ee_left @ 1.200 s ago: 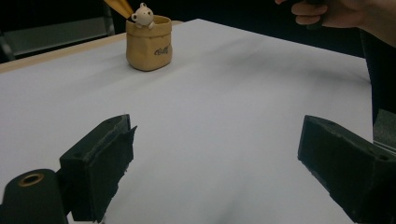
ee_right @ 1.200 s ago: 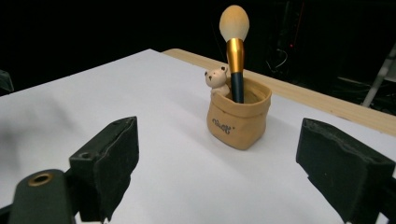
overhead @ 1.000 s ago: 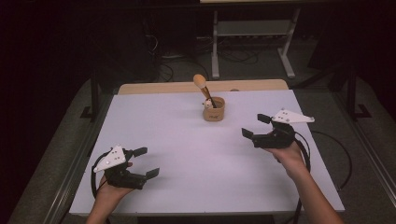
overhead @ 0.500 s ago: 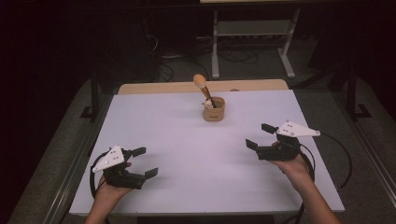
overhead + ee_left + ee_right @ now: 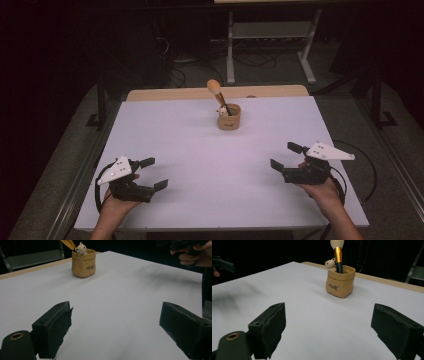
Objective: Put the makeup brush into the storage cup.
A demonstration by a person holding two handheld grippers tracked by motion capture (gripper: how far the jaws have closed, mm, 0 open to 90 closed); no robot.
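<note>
High view: the right claw (image 5: 284,161) has drawn back from the middle of the white desk (image 5: 200,150) toward its near right corner, jaws spread and holding nothing. The left claw (image 5: 152,174) rests unmoved at the near left corner, also spread and empty. This looks like a retreat after finishing, or a pause before reaching out. A small tan sack-shaped ceramic pot (image 5: 229,117) stands near the middle of the far edge, well apart from both claws.

Left gripper view: the pot (image 5: 83,263) stands upright with a tiny cream bear figure (image 5: 80,248) at its rim.

Right gripper view: a gold-handled makeup brush (image 5: 337,250) with a pale round head stands in the pot (image 5: 340,282).
</note>
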